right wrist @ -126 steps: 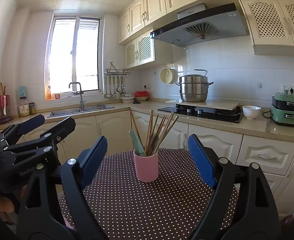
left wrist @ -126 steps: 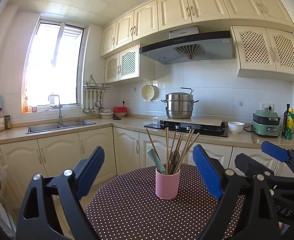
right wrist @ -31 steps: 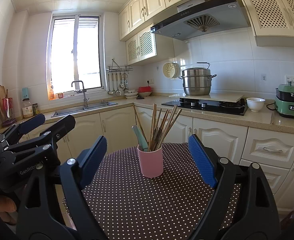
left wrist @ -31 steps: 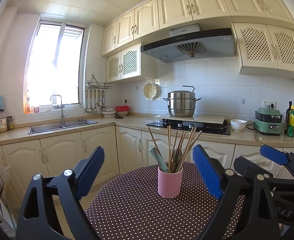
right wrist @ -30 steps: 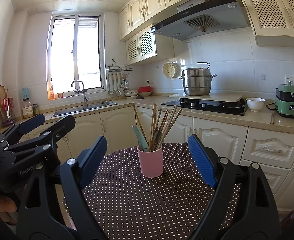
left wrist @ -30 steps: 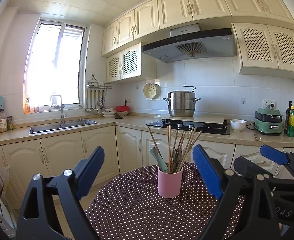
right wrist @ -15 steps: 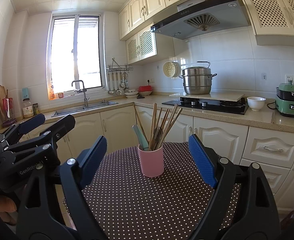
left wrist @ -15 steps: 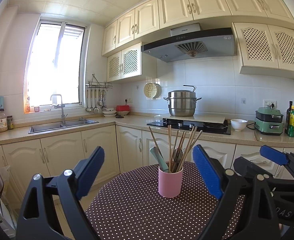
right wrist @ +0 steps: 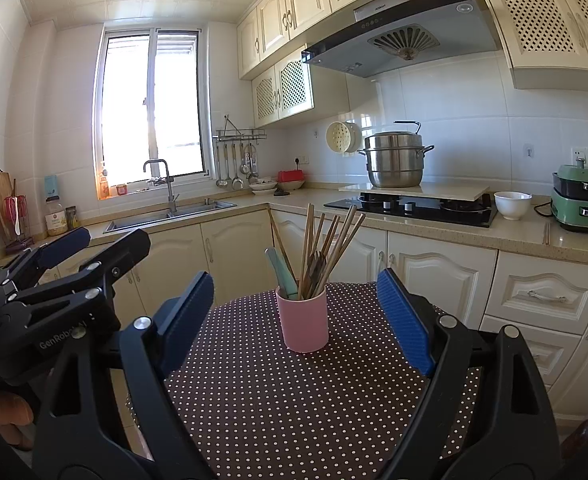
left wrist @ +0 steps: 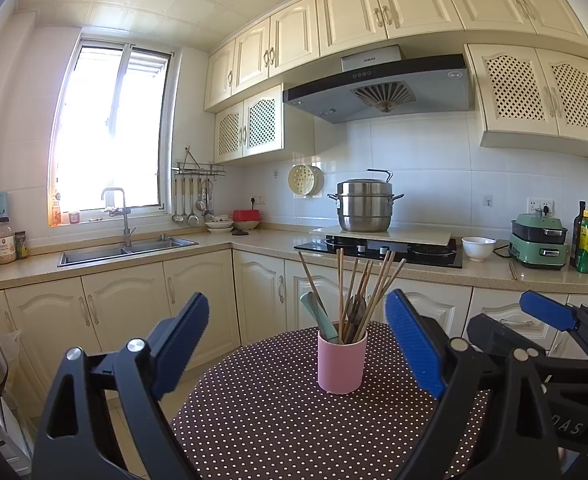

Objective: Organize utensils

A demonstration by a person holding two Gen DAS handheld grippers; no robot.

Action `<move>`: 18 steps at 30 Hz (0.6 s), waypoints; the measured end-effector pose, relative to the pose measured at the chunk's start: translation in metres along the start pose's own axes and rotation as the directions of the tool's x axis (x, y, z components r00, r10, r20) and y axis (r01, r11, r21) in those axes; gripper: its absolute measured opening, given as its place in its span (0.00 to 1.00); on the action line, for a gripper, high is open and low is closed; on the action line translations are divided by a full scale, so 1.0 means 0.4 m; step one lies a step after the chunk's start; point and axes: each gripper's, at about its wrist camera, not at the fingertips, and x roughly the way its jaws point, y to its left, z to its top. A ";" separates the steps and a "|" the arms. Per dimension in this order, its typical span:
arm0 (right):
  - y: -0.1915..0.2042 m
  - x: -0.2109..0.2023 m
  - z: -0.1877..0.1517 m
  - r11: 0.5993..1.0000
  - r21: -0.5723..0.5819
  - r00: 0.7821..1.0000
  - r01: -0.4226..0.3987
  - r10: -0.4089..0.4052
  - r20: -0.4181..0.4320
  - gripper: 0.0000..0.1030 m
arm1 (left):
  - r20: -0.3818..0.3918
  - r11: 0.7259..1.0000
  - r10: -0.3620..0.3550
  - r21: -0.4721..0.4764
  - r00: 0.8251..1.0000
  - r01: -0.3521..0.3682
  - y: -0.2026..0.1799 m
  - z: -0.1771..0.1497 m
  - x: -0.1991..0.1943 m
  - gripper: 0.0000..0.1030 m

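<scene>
A pink cup (left wrist: 341, 362) (right wrist: 303, 319) stands upright on a brown white-dotted round table (left wrist: 278, 416) (right wrist: 294, 396). Several wooden chopsticks (left wrist: 378, 284) (right wrist: 334, 236), a teal-handled utensil (left wrist: 319, 318) (right wrist: 280, 268) and a dark spoon stick out of it. My left gripper (left wrist: 297, 334) is open, its blue pads wide apart, short of the cup with nothing between them. My right gripper (right wrist: 294, 308) is open too, empty, the cup beyond its fingers. Each gripper shows at the edge of the other's view.
Behind the table runs an L-shaped counter with a sink (left wrist: 126, 248), a hob (left wrist: 378, 250) bearing a steel steamer pot (left wrist: 364, 206), a white bowl (left wrist: 479, 248), a green cooker (left wrist: 540, 246) and bottles (left wrist: 586, 240). Ladles hang on a wall rack (left wrist: 196, 204).
</scene>
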 end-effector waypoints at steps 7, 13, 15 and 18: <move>0.002 -0.002 -0.002 1.000 0.001 1.000 0.000 0.000 -0.001 0.80 | 0.000 1.000 0.003 0.001 1.000 -0.003 -0.001 -0.002 0.001 0.86; 0.007 -0.006 -0.008 1.000 0.004 1.000 0.000 0.000 -0.003 0.80 | -0.001 1.000 0.006 0.004 1.000 -0.006 0.000 -0.005 0.000 0.86; 0.006 -0.005 -0.008 1.000 0.003 1.000 0.000 0.000 -0.002 0.80 | -0.001 1.000 0.007 0.004 1.000 -0.007 -0.002 -0.004 0.001 0.86; 0.005 -0.005 -0.008 1.000 0.005 1.000 -0.001 0.001 -0.005 0.81 | -0.003 1.000 0.007 0.005 1.000 -0.007 0.000 -0.005 0.001 0.86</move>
